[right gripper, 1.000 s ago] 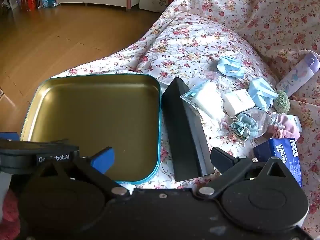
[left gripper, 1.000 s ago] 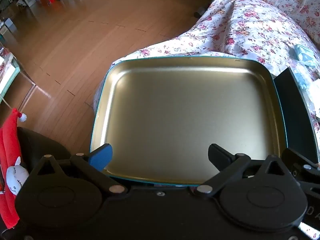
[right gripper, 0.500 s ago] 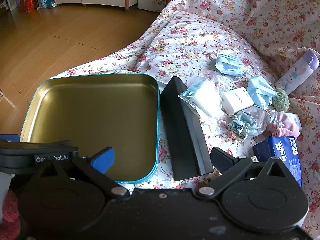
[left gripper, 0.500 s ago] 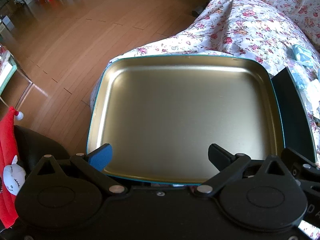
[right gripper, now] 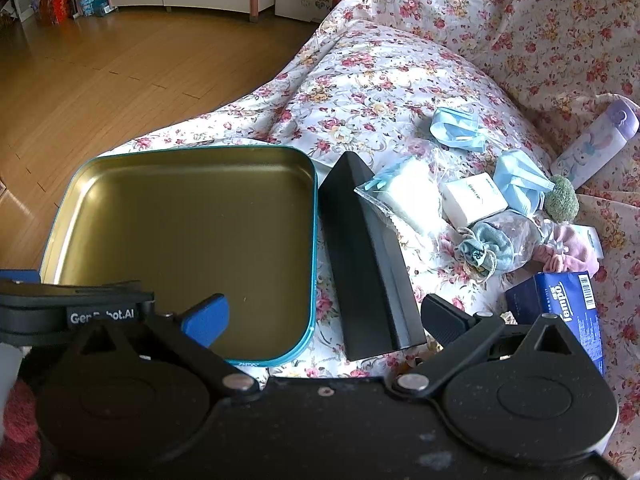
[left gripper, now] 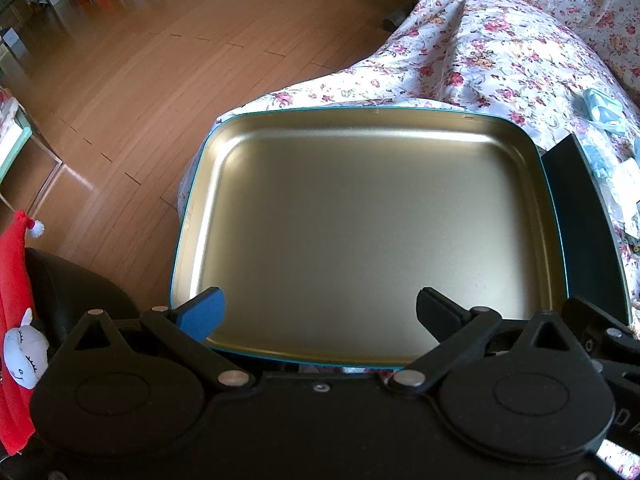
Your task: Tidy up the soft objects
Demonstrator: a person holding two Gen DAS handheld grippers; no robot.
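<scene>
An empty gold tin tray with a teal rim [left gripper: 208, 148] [right gripper: 314, 216] lies on the floral bed cover. My left gripper [left gripper: 320, 312] is open and empty over the tray's near edge. My right gripper [right gripper: 324, 316] is open and empty, above the tray's near right corner and a black box [right gripper: 368, 264]. To the right lie soft items: blue face masks [right gripper: 456, 126] [right gripper: 520, 184], a bagged white pad [right gripper: 412, 200], a bagged blue scrunchie [right gripper: 486, 250], a pink scrunchie [right gripper: 564, 250] and a green pom [right gripper: 562, 202].
A white small box [right gripper: 474, 198], a dark blue tissue pack [right gripper: 568, 304] and a purple-capped bottle [right gripper: 596, 142] lie among the soft items. The black box also shows in the left wrist view [left gripper: 580, 216]. Wooden floor [left gripper: 120, 60] drops off left of the bed. A red plush toy [left gripper: 16, 320] hangs at far left.
Both grippers have shifted slightly; the tray and items sit a little lower and nearer in view. Both stay open and empty. Nothing on the bed has moved.
</scene>
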